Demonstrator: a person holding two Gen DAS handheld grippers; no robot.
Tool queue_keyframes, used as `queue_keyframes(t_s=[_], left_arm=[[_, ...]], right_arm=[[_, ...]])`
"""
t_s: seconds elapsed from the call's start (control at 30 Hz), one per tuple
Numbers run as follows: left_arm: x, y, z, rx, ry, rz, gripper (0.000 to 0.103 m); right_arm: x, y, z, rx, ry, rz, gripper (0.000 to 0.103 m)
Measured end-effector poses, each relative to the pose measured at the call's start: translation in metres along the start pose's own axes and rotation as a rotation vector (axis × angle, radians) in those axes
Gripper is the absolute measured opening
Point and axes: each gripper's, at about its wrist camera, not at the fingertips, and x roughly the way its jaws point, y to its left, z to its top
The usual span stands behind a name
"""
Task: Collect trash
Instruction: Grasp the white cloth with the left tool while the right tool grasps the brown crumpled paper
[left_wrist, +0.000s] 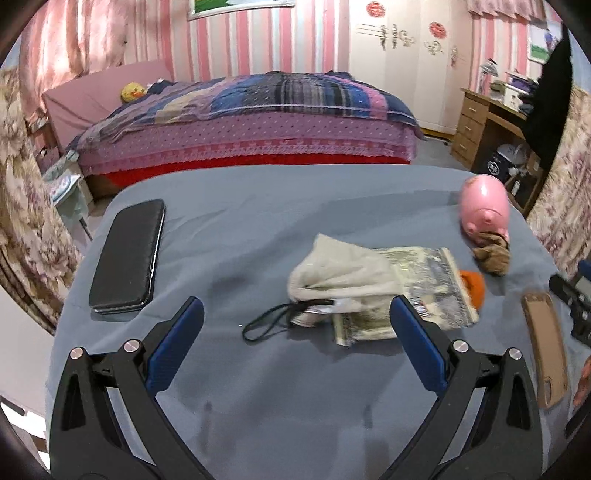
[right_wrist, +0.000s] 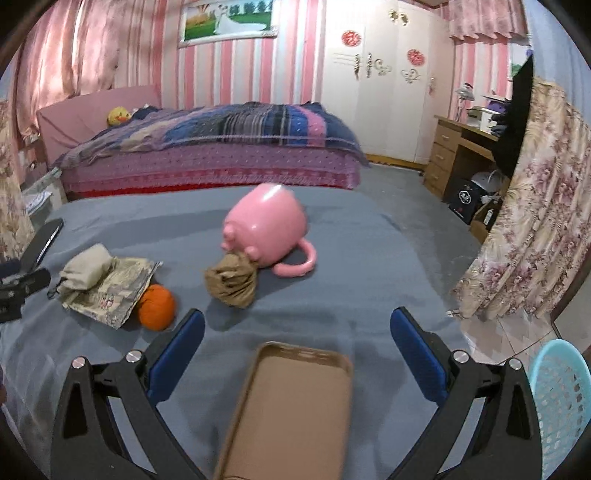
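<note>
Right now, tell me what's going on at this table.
A person holds a tool in each hand over a grey-covered table, and neither grips anything. The left tool hangs open near a foil wrapper and a beige pouch. The right tool hangs open over a brown phone case. A blue basket waits at the side.

Left claw (left_wrist: 295, 325) is spread wide — blue-padded fingers (left_wrist: 173, 343) well apart, nothing between them, black linkage arms angling up from the bottom corners of its own view. It hangs level, pointing forward. Right claw (right_wrist: 297, 328) shows the same pose: jaws wide, blue pads (right_wrist: 417, 354) splayed, gripping nothing. From the left camera, the right claw's black body pokes in at the far right edge — and a sliver of the person's hand (left_wrist: 583, 380) shows below it.
</note>
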Motion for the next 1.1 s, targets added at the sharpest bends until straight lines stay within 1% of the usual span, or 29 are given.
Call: queue_keyframes(t_s=[0.1, 0.13, 0.2, 0.3, 0.37, 0.53, 0.63, 0.7, 0.77, 0.87, 0.93, 1.0, 1.03, 1.07, 1.1], left_arm=[[0.011, 0.008, 0.000, -0.044, 0.013, -0.021, 0.097], [0.014, 0.008, -0.001, -0.043, 0.016, -0.022, 0.097], [0.018, 0.006, 0.000, -0.032, 0.022, -0.023, 0.097], [0.021, 0.002, 0.001, -0.014, 0.021, -0.024, 0.097], [0.022, 0.001, 0.002, -0.021, 0.015, -0.036, 0.097], [0.022, -0.001, 0.005, -0.040, 0.008, -0.057, 0.097], [0.022, -0.006, 0.008, -0.032, 0.005, -0.071, 0.097], [0.024, -0.011, 0.010, -0.016, 0.004, -0.076, 0.097], [0.026, -0.018, 0.010, -0.002, 0.008, -0.077, 0.097], [0.034, -0.030, 0.011, 0.011, 0.030, -0.079, 0.097], [0.041, -0.035, 0.012, 0.009, 0.058, -0.070, 0.097], [0.048, -0.038, 0.011, -0.008, 0.083, -0.091, 0.097], [0.051, -0.039, 0.011, -0.017, 0.097, -0.107, 0.094], [0.053, -0.039, 0.010, -0.017, 0.104, -0.111, 0.086], [0.055, -0.040, 0.009, -0.014, 0.111, -0.114, 0.081]], right_arm=[[0.011, 0.007, 0.001, -0.008, 0.013, 0.007, 0.096], [0.014, 0.009, 0.002, -0.011, 0.017, 0.009, 0.095], [0.023, 0.014, 0.004, -0.016, 0.033, 0.022, 0.087], [0.034, 0.021, 0.005, -0.019, 0.067, 0.047, 0.083], [0.044, 0.031, 0.007, -0.041, 0.093, 0.060, 0.080], [0.057, 0.046, 0.016, -0.064, 0.109, 0.069, 0.071], [0.067, 0.050, 0.020, -0.062, 0.127, 0.077, 0.059], [0.073, 0.050, 0.022, -0.055, 0.140, 0.095, 0.046], [0.077, 0.048, 0.023, -0.051, 0.142, 0.121, 0.040], [0.075, 0.045, 0.022, -0.047, 0.128, 0.149, 0.039], [0.073, 0.042, 0.020, -0.044, 0.122, 0.148, 0.038], [0.070, 0.038, 0.018, -0.031, 0.127, 0.147, 0.038], [0.068, 0.035, 0.016, -0.021, 0.131, 0.146, 0.038], [0.067, 0.033, 0.016, -0.017, 0.132, 0.145, 0.038], [0.063, 0.031, 0.014, -0.012, 0.131, 0.141, 0.038]])
